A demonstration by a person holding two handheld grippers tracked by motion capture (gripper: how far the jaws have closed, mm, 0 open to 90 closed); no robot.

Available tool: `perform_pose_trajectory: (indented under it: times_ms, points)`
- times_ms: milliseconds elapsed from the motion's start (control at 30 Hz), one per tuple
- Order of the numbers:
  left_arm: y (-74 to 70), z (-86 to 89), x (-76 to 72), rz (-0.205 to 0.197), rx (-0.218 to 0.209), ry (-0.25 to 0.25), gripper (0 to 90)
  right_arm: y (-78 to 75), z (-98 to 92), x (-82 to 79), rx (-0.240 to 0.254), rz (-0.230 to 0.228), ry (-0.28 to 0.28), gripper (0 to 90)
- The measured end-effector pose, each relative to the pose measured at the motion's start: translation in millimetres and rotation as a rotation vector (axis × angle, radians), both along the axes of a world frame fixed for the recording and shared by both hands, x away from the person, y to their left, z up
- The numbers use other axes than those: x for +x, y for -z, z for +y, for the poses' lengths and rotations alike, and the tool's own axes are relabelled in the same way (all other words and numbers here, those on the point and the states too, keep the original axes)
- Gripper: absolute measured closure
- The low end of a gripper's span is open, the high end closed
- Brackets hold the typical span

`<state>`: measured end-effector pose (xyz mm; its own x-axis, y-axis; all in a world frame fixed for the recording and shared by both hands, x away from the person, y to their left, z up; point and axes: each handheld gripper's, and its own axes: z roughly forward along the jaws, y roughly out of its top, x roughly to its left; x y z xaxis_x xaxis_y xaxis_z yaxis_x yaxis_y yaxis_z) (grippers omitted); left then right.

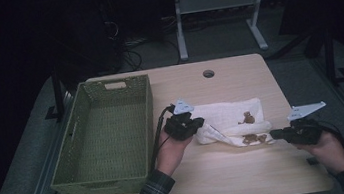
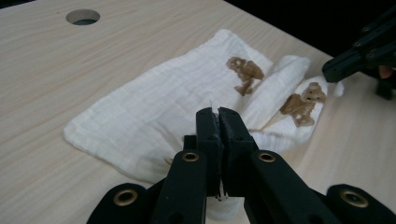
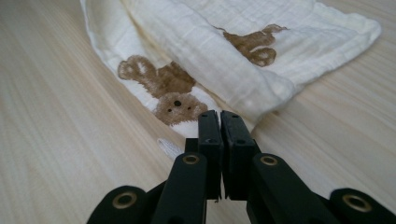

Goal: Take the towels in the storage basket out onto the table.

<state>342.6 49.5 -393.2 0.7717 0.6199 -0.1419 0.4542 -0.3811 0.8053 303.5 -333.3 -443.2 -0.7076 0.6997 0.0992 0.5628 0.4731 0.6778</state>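
On the pale wooden table (image 1: 191, 185), right of the green woven basket (image 1: 107, 136), lies a white cloth (image 1: 228, 120) printed with brown bears, partly folded over itself. Left gripper (image 1: 198, 122) at the cloth's left end: jaws pressed together on a pinch of the fabric, seen close in the left gripper view (image 2: 218, 116). Right gripper (image 1: 273, 134) at the cloth's near right corner: jaws closed on its edge, bear print just ahead (image 3: 218, 119).

My white bear-printed muslin cloth (image 1: 231, 122) lies at the frame's centre on the pale wooden table (image 1: 251, 177); the green woven rectangular basket (image 1: 80, 159) sits left of it, the table's round cable hole (image 1: 208, 73) above.
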Motion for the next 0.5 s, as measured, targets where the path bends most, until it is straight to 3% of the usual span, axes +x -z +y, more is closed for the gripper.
perform_pose_trajectory:
  times_ms: [67, 233, 467, 500]
  points:
    - [-2.9, 4.8, -12.7, 0.005, -0.027, 0.000, 87.2, -1.0, -4.8, -5.5, 0.013, -0.003, 0.007, 87.1]
    - [-1.5, 9.1, -29.8, 0.007, -0.033, 0.014, 87.2, -1.0, -14.7, -19.5, 0.021, -0.015, 0.005, 87.1]
    - [10.4, 23.9, -65.7, 0.046, -0.044, 0.023, 87.1, 0.9, -17.9, -41.3, 0.023, -0.009, -0.003, 87.1]
    - [10.4, 23.9, -65.7, 0.046, -0.044, 0.023, 87.1, 0.9, -17.9, -41.3, 0.023, -0.009, -0.003, 87.1]
